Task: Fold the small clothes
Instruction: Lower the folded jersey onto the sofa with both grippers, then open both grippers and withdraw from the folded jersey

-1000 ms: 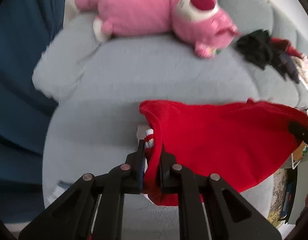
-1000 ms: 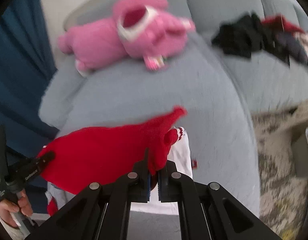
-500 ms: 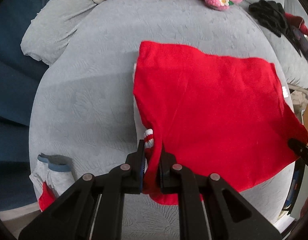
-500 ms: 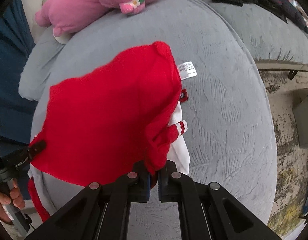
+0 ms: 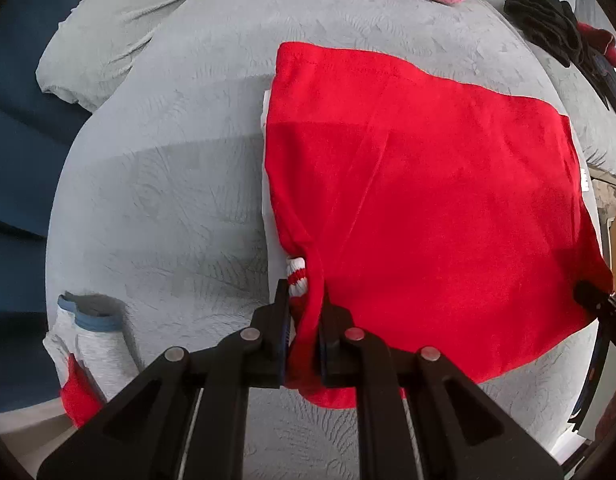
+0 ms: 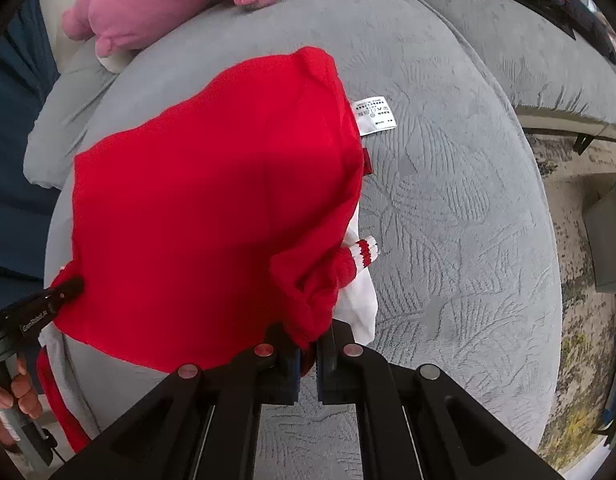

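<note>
A small red garment (image 5: 419, 200) with white lining and red-and-white striped cuffs (image 5: 296, 276) lies spread on a grey sofa cushion (image 5: 168, 184). My left gripper (image 5: 304, 312) is shut on its near left corner. My right gripper (image 6: 306, 344) is shut on the opposite near corner, where the red cloth (image 6: 212, 208) bunches beside a striped cuff (image 6: 363, 250). Each wrist view catches the other gripper's tip at the cloth's far side. A white care label (image 6: 373, 116) sticks out on the cushion.
A pink plush toy (image 6: 168, 4) lies at the back of the sofa. Dark clothes (image 5: 547, 32) are piled on the neighbouring cushion. A grey and red folded garment (image 5: 92, 348) sits at the cushion's left front edge. Patterned carpet (image 6: 579, 280) lies to the right.
Both grippers have come down with the red garment, which hung stretched in the air and now lies spread flat on the cushion. Both grips stay closed on the cloth.
</note>
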`<state>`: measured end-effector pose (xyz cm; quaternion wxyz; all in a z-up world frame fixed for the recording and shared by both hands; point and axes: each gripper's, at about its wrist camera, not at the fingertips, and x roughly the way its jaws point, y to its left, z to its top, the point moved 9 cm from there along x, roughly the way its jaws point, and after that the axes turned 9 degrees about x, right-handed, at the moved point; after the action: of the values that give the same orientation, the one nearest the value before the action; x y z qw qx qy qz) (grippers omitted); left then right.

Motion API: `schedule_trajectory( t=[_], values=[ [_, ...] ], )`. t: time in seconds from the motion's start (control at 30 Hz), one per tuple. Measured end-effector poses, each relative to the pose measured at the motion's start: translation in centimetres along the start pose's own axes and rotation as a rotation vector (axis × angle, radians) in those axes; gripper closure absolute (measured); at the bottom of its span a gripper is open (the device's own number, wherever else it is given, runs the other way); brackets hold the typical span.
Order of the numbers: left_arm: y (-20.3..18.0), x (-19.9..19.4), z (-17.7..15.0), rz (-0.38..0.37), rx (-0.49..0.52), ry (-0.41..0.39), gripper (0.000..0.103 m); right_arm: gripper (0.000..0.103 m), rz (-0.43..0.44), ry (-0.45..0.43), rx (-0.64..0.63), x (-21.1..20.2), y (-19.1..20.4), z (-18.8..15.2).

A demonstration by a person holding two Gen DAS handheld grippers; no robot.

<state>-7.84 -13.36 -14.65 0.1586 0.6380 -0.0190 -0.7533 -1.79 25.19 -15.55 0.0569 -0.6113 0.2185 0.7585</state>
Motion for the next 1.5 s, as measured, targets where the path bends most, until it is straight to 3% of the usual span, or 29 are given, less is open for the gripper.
schedule_trajectory(
  t=[0.2,0.27,0.37,0.47,0.53,0.63,0.73,0.83,0.93,0.97,1.03,1.1,1.2,1.27,1.5],
  values=[
    [-0.1,0.3,-0.3,-0.018,-0.02,0.002,0.094,0.093,0.0,0.002,0.007,-0.1,-0.3,-0.1],
    [0.0,0.4,-0.5,-0.015,-0.023,0.008,0.089,0.085,-0.004,0.019,0.023,-0.1,-0.9,-0.4],
    [0.3,0.3,-0.7,0.006,-0.032,0.018,0.076,0.082,-0.003,0.034,0.056,-0.5,-2.0,-1.0],
    [0.8,0.2,-1.3,-0.028,-0.08,0.029,0.072,0.073,-0.039,0.04,0.102,-1.0,-4.3,-1.9],
    [1.3,0.1,-1.9,-0.042,-0.107,0.035,0.07,0.073,-0.044,0.049,0.148,-1.4,-5.9,-2.5],
    [2.6,-0.5,-3.0,-0.023,-0.134,0.051,0.07,0.073,-0.151,0.037,0.171,-2.1,-8.8,-3.0],
    [3.6,-1.7,-3.8,-0.002,-0.16,0.042,0.07,0.073,-0.155,0.005,0.173,-3.6,-9.9,-3.0],
    [3.8,-3.4,-4.3,0.05,-0.147,0.014,0.07,0.073,-0.115,-0.092,0.094,-5.5,-6.8,-2.0],
    [2.6,-4.9,-4.2,0.029,-0.131,-0.035,0.07,0.073,-0.048,-0.123,-0.01,-5.9,-2.6,-1.3],
    [1.7,-5.2,-4.0,0.014,-0.117,-0.052,0.07,0.073,-0.046,-0.114,-0.038,-5.5,-1.9,-1.6],
    [-0.1,-4.9,-4.0,0.0,-0.086,-0.067,0.07,0.073,-0.124,-0.063,-0.057,-3.4,-1.7,-1.7],
    [-0.5,-3.8,-4.0,-0.007,-0.09,-0.031,0.07,0.073,-0.174,0.007,-0.025,-1.8,-2.5,-2.2],
    [-0.5,-3.3,-4.8,-0.058,-0.124,0.019,0.062,0.073,-0.154,-0.002,-0.034,-2.3,-2.0,-3.0],
    [-0.6,-4.1,-5.0,-0.048,-0.135,-0.005,0.047,0.073,-0.142,-0.004,-0.083,-3.4,-1.4,-4.1],
    [-0.9,-7.1,-5.3,0.001,-0.135,-0.024,0.044,0.073,-0.11,0.039,-0.136,-5.4,1.1,-8.5]
  ],
)
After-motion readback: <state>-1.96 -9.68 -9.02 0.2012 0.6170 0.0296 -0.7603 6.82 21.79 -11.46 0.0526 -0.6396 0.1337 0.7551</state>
